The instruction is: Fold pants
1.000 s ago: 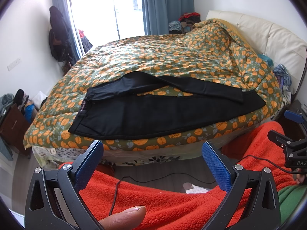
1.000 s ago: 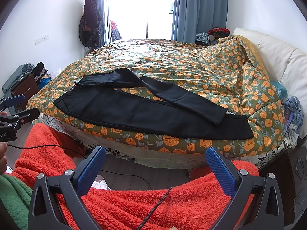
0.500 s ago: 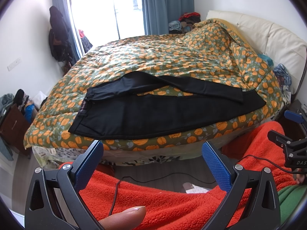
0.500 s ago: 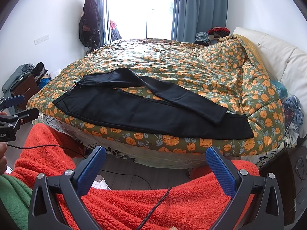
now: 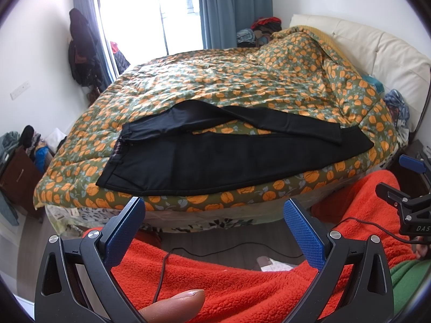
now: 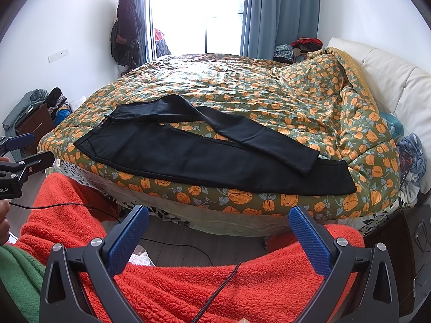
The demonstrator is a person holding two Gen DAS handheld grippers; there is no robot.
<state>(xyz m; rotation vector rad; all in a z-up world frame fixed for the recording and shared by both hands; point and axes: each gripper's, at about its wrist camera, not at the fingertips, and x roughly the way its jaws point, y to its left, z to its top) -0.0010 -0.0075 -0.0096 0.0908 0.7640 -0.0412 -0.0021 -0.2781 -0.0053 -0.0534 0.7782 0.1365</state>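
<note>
Black pants [image 5: 215,161] lie spread along the near edge of the bed, waistband at the left, legs running right. The far leg bends across and its cuff rests on the near leg. They also show in the right wrist view [image 6: 210,158]. My left gripper [image 5: 212,215] is open and empty, held low in front of the bed, short of the pants. My right gripper [image 6: 218,223] is open and empty, also short of the bed edge. The right gripper shows at the right edge of the left wrist view [image 5: 412,185].
The bed carries an orange-flowered green duvet [image 5: 242,80], bunched up at the right by a cream headboard [image 5: 377,45]. Red fleece legs [image 5: 242,282] and a black cable [image 5: 215,250] lie below the grippers. A dark cabinet [image 6: 35,126] with clothes stands left. A clothes pile [image 6: 412,161] lies right.
</note>
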